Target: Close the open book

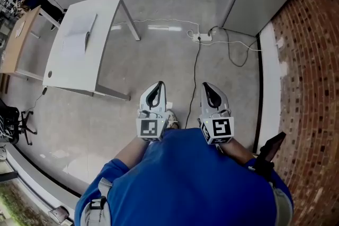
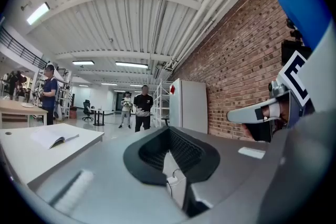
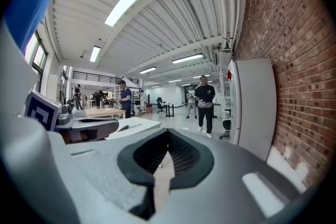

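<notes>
Book open on table, spine parallel to table's long edges | left gripper, right gripper away from table, jaws together, empty

L gripper & R gripper side by side, jaws together, empty.

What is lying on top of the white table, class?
An open book lies on the white table, pages facing up. The part of the tabletop beneath the book is covered, so anything under it cannot be seen.
</notes>
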`<action>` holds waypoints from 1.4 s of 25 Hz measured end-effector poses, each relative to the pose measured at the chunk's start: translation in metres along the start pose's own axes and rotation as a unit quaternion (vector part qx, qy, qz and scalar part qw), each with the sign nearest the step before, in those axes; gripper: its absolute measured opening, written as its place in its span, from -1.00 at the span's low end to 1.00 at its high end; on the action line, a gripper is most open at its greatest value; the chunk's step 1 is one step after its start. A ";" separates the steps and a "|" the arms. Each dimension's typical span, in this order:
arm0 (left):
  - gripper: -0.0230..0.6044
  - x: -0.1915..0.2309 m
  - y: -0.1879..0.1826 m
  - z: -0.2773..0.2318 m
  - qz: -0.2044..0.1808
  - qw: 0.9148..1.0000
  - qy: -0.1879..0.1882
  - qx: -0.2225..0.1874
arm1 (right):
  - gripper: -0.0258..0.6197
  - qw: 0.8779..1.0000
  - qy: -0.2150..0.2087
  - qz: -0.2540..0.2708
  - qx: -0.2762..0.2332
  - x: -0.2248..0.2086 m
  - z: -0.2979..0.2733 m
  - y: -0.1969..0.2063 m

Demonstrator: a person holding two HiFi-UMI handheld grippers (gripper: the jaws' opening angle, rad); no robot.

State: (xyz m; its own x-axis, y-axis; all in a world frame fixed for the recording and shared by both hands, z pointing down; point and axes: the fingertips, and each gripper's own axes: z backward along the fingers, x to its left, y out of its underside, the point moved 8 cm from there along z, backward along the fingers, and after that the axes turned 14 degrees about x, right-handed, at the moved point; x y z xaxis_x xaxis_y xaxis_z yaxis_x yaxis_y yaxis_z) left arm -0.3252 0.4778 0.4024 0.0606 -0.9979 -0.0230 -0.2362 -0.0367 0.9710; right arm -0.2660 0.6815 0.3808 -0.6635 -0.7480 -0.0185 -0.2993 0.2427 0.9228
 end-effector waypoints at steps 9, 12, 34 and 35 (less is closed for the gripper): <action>-0.91 0.084 -0.028 -0.064 -0.001 1.000 0.016 -0.011 | -0.91 1.000 0.018 0.012 0.000 0.015 -0.096 -0.046; -0.91 0.098 -0.030 -0.074 -0.004 1.000 0.015 -0.010 | -0.91 1.000 0.015 0.014 0.005 0.014 -0.115 -0.053; -0.91 0.159 -0.062 -0.260 0.012 0.991 -0.131 0.028 | -0.91 0.993 -0.117 0.032 0.004 -0.099 -0.335 -0.131; -0.91 0.161 -0.064 -0.267 0.014 0.990 -0.140 0.030 | -0.91 0.991 -0.126 0.035 0.006 -0.105 -0.346 -0.135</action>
State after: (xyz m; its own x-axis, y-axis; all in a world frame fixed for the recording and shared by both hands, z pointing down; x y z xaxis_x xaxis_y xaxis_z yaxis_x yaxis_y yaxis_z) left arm -0.0412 0.3343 0.4003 -0.2156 -0.9740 -0.0691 -0.2921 -0.0031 0.9564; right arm 0.0808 0.5135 0.3914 -0.8328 -0.5511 -0.0525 -0.2541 0.2961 0.9207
